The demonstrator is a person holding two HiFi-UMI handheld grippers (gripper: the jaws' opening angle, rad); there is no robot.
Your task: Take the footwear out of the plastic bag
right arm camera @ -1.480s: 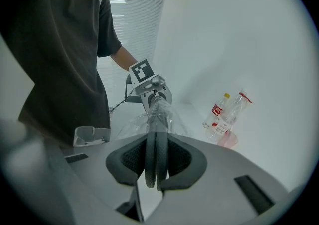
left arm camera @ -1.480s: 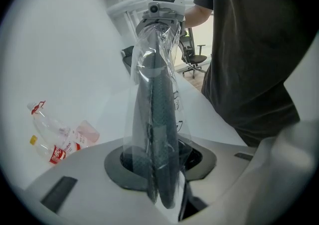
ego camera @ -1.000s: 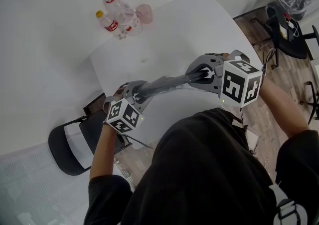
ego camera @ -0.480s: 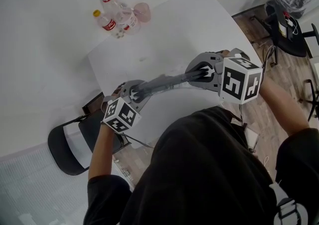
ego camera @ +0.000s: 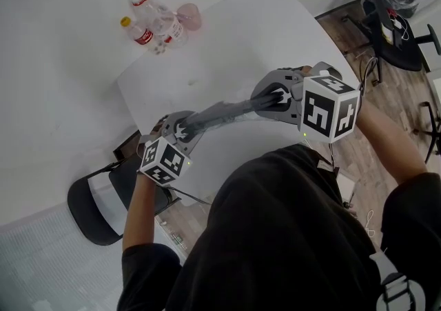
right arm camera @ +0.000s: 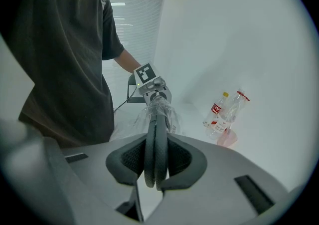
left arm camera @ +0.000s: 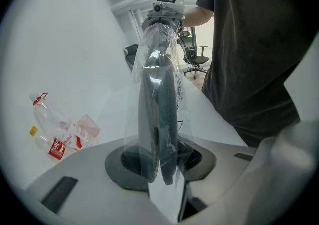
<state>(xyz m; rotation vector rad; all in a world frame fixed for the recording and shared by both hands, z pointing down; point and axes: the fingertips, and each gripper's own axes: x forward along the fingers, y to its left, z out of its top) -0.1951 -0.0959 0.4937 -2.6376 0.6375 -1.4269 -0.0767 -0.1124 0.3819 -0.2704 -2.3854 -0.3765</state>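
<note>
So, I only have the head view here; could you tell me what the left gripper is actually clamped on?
Observer: The left gripper is shut on the plastic bag, with the footwear inside it between the pads.
Operator: Thank you. Does the right gripper hold plastic as well?
Observer: The right gripper is shut on the footwear itself; I see no plastic at its pads.
Operator: Where is the bag on that side, please?
Observer: In the right gripper view it is bunched at the far end of the footwear, close to the left gripper.
</note>
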